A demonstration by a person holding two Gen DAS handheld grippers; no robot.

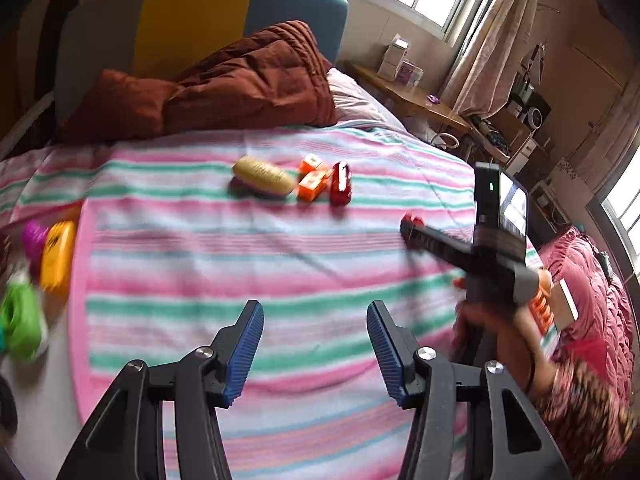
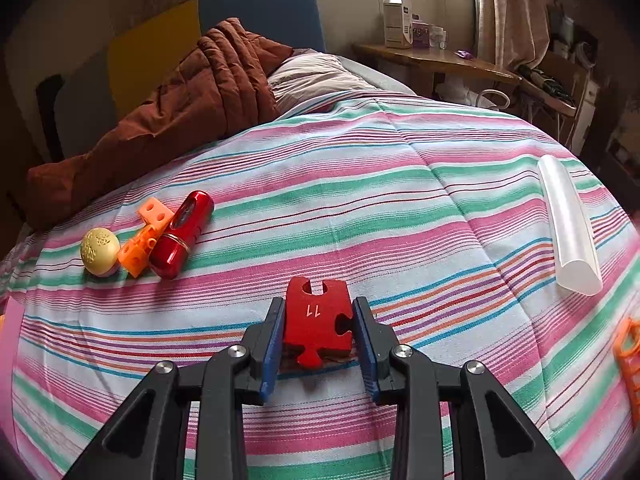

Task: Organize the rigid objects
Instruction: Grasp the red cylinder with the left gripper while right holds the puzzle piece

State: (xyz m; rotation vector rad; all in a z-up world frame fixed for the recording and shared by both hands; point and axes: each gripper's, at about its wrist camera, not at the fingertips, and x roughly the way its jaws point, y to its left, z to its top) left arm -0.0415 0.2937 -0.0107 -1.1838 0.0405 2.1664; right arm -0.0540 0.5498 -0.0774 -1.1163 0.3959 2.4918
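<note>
On the striped bed (image 2: 400,200), right of the red cylinder (image 2: 182,234): red puzzle piece (image 2: 318,326), clamped in your right hand-held gripper (image 2: 319,334). Left hand-held gripper (image 1: 315,336): agape, empty. Step: pickup. Next: lift, carry it beside the cylinder's group.

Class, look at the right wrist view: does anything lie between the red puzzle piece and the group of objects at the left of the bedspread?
Nothing visible does. The red puzzle piece sits between the right hand-held gripper pads; only bare striped bedspread separates it from the red cylinder group.
</note>
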